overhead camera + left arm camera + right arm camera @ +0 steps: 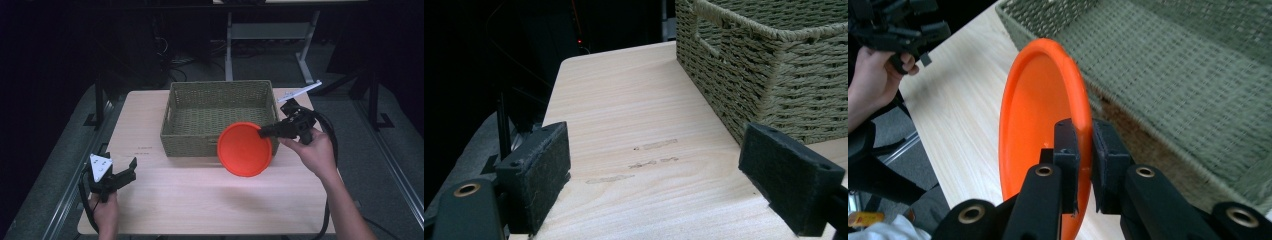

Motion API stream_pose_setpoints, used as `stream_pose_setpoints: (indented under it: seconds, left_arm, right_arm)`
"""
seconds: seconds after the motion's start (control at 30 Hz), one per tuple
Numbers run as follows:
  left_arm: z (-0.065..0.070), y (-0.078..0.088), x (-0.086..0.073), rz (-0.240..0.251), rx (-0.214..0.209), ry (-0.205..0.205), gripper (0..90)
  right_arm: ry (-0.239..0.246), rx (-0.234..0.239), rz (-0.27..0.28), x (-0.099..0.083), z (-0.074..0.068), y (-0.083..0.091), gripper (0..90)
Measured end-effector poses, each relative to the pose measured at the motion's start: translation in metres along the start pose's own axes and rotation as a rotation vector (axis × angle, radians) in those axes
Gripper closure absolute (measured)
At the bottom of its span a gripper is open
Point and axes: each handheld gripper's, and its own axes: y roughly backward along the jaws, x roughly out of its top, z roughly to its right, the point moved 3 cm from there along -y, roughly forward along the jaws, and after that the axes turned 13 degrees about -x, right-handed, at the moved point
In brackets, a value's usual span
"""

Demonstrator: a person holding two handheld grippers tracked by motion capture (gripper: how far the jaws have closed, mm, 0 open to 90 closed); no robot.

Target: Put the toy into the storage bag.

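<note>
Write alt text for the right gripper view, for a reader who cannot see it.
The right claw is clamped on the rim of a round orange plastic plate, holding it on edge beside a green woven basket. Under them is a pale wooden table; at upper left, a hand holds the left claw.

The right gripper clamps the orange plate by its two-o'clock rim, tilted against the wicker basket's front wall. The left gripper rests open-jawed at the table's seven o'clock.
</note>
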Motion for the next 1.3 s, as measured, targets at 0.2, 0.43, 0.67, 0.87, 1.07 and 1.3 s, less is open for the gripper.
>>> stream_pose_setpoints:
  seconds: [0.2,0.43,0.67,0.87,1.07,1.3]
  left_arm:
    - [0.002,-0.001,0.0,-0.01,-0.011,-0.021,12.7]
    - [0.002,0.0,0.0,-0.007,-0.009,-0.023,12.7]
    - [-0.002,0.001,-0.001,-0.008,0.004,-0.01,12.7]
    - [-0.003,0.001,-0.001,-0.008,0.005,-0.002,12.7]
    - [-0.003,0.0,-0.001,-0.008,0.001,0.001,12.7]
    - [-0.002,0.0,-0.001,-0.015,-0.002,-0.002,12.7]
  right_arm:
    - [-0.023,-0.03,0.012,0.01,0.007,0.007,82.2]
    - [-0.04,-0.032,0.025,0.019,0.013,0.011,82.2]
    - [-0.035,-0.049,0.023,0.031,0.017,0.01,82.2]
    - [-0.047,-0.054,0.023,0.043,0.022,0.007,82.2]
    - [-0.051,-0.055,0.027,0.055,0.026,0.003,82.1]
    - [-0.056,-0.063,0.029,0.065,0.029,-0.002,82.2]
